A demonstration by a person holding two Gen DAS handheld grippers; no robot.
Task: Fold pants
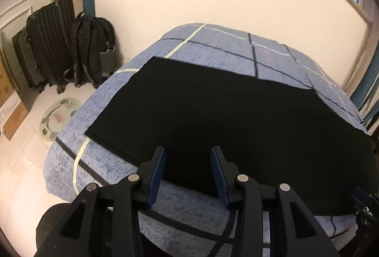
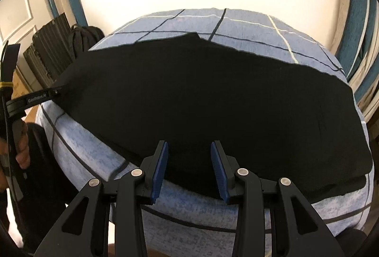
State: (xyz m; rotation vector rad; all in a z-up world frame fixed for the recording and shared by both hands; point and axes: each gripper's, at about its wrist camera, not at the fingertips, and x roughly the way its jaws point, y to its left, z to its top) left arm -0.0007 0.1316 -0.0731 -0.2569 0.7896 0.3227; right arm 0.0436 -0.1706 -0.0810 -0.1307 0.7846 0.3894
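Observation:
Black pants (image 1: pixel 213 115) lie flat and folded lengthwise on a blue checked bedcover (image 1: pixel 189 207). In the left wrist view my left gripper (image 1: pixel 188 150) hovers over their near edge, close to the leg end, open, with nothing between its blue pads. My right gripper (image 2: pixel 189 144) hangs over the near edge of the pants (image 2: pixel 201 96) further along, toward the wider end; it is open too and holds nothing. At the left edge of the right wrist view, a hand (image 2: pixel 22 145) holds the left gripper, whose finger (image 2: pixel 38 98) reaches to the pants' edge.
The bedcover (image 2: pixel 78 145) drops away at the near and left sides. On the floor left of the bed stand a dark suitcase (image 1: pixel 47 44), a black backpack (image 1: pixel 92 48), a round glass scale (image 1: pixel 55 118) and cardboard boxes (image 1: pixel 14 115). A pale wall rises behind the bed.

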